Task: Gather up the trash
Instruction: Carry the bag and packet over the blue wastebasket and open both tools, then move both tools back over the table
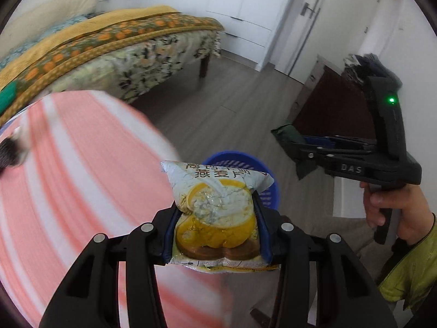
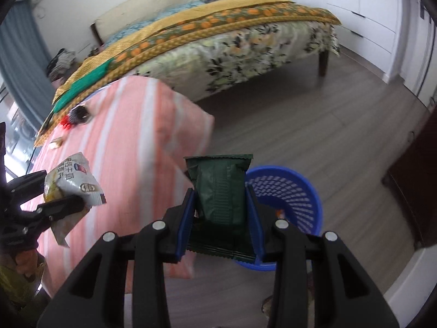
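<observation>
Wrappers in both grippers, the haul nears a blue slotted basket (image 2: 286, 188) on the grey plank floor. The left gripper (image 1: 215, 227) is clamped about a third open across a puffy yellow-and-white oat snack bag (image 1: 218, 213), pads pressing its two sides. The right gripper (image 2: 221, 216) is nearly closed on a flat dark green wrapper (image 2: 221, 188) that stands upright between its blue pads.

In the right wrist view the basket sits at about two o'clock from the green wrapper, its rim showing just beyond the gripper's far finger. In the left wrist view only part of the rim peeks out behind the snack bag at twelve o'clock.

Done well, each gripper would likely be carried over the basket's open mouth before letting go, one after the other, since light wrappers may drift.

A pink striped cloth surface (image 2: 131, 142) ends at a corner near the basket at nine o'clock. Bare floor lies open at twelve to three o'clock, and a bed (image 2: 232, 46) stands well beyond
</observation>
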Demonstrator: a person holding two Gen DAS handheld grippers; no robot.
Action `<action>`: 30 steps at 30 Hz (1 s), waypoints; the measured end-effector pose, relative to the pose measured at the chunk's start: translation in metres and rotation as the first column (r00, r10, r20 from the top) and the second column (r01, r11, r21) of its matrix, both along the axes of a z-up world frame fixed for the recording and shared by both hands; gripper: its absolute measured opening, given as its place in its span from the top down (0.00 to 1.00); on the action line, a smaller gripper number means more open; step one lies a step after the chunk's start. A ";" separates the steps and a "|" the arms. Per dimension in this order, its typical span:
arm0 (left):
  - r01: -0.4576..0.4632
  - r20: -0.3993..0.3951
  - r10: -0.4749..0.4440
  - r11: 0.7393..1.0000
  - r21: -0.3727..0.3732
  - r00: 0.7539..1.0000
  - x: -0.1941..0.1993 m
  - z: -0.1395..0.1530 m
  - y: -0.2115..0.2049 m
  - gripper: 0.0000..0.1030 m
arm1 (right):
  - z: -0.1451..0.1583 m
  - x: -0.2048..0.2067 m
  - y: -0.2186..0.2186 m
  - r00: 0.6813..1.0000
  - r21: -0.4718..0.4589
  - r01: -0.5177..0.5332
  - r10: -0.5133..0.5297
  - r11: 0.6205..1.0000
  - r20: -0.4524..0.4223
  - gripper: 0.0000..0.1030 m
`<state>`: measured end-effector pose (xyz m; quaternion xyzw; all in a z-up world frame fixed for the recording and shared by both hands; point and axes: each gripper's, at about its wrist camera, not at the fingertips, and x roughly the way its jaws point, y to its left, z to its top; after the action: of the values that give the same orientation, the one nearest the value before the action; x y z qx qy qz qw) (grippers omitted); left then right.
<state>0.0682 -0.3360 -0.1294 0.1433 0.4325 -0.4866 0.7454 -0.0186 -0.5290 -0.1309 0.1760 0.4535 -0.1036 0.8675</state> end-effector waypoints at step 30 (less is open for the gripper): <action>-0.068 0.122 0.068 0.998 0.000 0.990 -0.012 -0.034 -0.091 0.05 | -0.030 -0.025 -0.107 0.967 -0.048 0.248 -0.244 0.968 0.070 0.13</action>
<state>0.0559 -0.4272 -0.1638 0.1595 0.3921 -0.4503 0.7861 -0.0437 -0.6357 -0.1608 0.2096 0.3971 -0.2175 0.8666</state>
